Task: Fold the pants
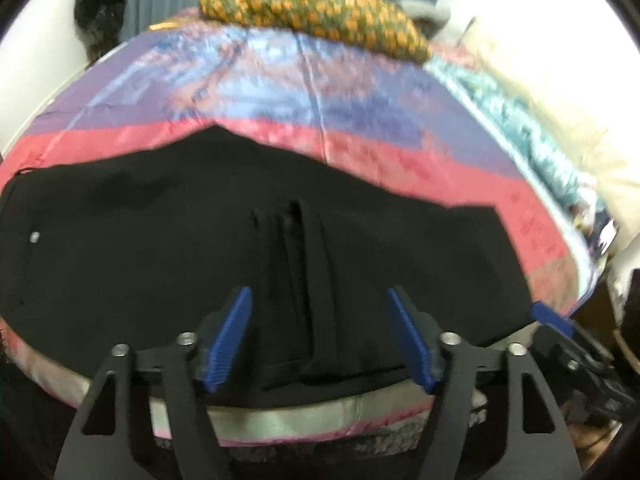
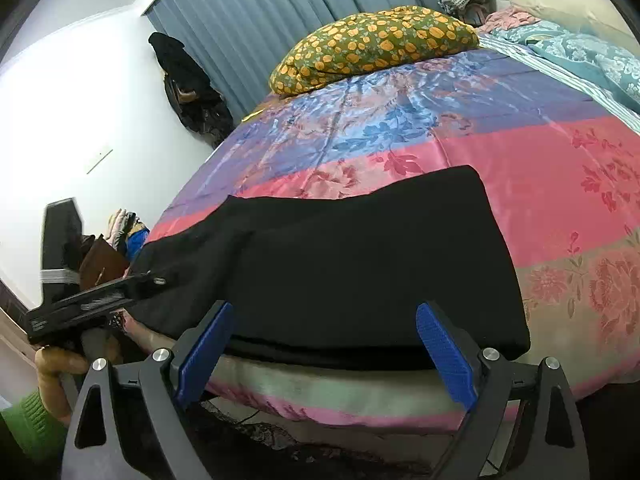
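My 2 grippers, left gripper (image 1: 320,336) and right gripper (image 2: 324,344), stood apart and empty above the folded black pants (image 2: 360,248) on the bedspread (image 2: 540,184).

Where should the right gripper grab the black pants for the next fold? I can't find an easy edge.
Take the black pants at the near right corner, coming from the bed's front edge: the layered hem there overhangs slightly, giving the open right gripper something to pinch.

No text, label, brand, number or sign can be read in either view; nothing legible.
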